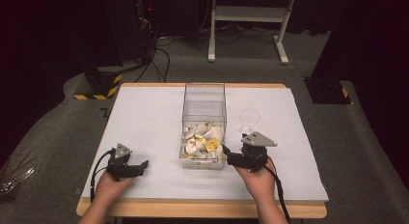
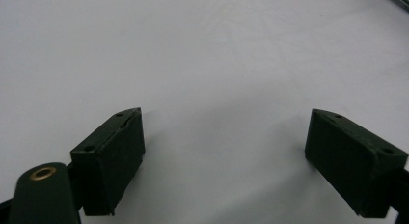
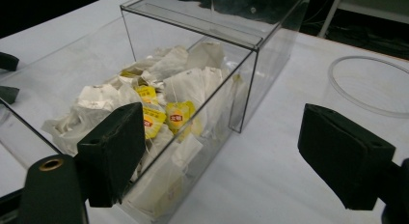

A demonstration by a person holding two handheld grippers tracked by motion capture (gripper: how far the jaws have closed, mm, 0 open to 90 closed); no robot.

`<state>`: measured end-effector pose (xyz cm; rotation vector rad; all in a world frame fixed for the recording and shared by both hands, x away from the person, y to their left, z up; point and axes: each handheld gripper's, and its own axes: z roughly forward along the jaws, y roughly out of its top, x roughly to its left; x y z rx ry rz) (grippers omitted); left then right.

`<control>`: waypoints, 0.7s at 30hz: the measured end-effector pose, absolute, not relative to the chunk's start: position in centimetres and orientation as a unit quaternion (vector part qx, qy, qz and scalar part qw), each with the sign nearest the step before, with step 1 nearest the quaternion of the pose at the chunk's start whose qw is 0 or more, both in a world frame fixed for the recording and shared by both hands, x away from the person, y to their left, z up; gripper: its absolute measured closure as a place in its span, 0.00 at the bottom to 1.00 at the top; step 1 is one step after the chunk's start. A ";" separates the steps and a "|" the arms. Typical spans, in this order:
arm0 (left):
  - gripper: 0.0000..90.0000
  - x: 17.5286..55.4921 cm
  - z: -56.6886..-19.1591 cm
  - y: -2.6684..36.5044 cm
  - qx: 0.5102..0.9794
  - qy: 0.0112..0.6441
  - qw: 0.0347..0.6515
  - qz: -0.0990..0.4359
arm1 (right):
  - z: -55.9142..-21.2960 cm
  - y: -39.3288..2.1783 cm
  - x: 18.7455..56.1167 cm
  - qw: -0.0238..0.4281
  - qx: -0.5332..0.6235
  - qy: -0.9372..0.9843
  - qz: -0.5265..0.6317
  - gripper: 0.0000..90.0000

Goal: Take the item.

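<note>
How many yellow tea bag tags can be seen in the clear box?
3 show in the right gripper view: one toward the box's middle, two side by side nearer the camera. More may lie hidden among the tea bags.

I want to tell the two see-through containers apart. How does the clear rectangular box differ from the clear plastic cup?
The clear rectangular box is tall with flat walls and sharp corners; the clear plastic cup is round and lower. The box holds a heap of white tea bags with yellow tags; the cup looks empty. The box stands mid-table; the cup stands to its right, apart from it. Both are transparent, upright and open-topped on the white table.
</note>
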<state>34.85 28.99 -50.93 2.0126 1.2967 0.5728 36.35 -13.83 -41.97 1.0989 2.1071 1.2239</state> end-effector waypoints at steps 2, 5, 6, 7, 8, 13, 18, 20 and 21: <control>0.16 34.9 -50.9 29.0 0.771 0.496 0.333 0.220 | -41.8 -13.5 36.4 0.232 0.394 0.769 0.447 0.19; 0.16 34.9 -50.9 29.0 0.771 0.496 0.333 0.219 | -41.6 -12.9 36.5 0.228 0.388 0.772 0.449 0.19; 0.16 34.9 -50.9 29.0 0.771 0.496 0.334 0.219 | -41.5 -12.7 36.5 0.227 0.385 0.773 0.451 0.19; 0.16 34.9 -50.9 29.0 0.771 0.496 0.334 0.219 | -41.5 -12.7 36.5 0.227 0.385 0.773 0.451 0.19; 0.16 34.9 -50.9 29.0 0.770 0.497 0.334 0.219 | -41.5 -12.4 36.5 0.225 0.381 0.775 0.452 0.19; 0.16 34.9 -50.9 29.0 0.771 0.497 0.334 0.219 | -41.3 -11.7 36.6 0.220 0.373 0.777 0.457 0.21; 0.16 34.9 -50.9 29.0 0.771 0.496 0.333 0.220 | -41.4 -10.8 36.8 0.211 0.362 0.785 0.456 0.24; 0.16 34.9 -50.9 29.0 0.771 0.496 0.333 0.220 | -41.5 -10.6 36.8 0.210 0.360 0.786 0.456 0.24; 0.16 34.9 -50.9 29.0 0.771 0.496 0.333 0.220 | -41.6 -10.2 36.9 0.206 0.360 0.788 0.455 0.24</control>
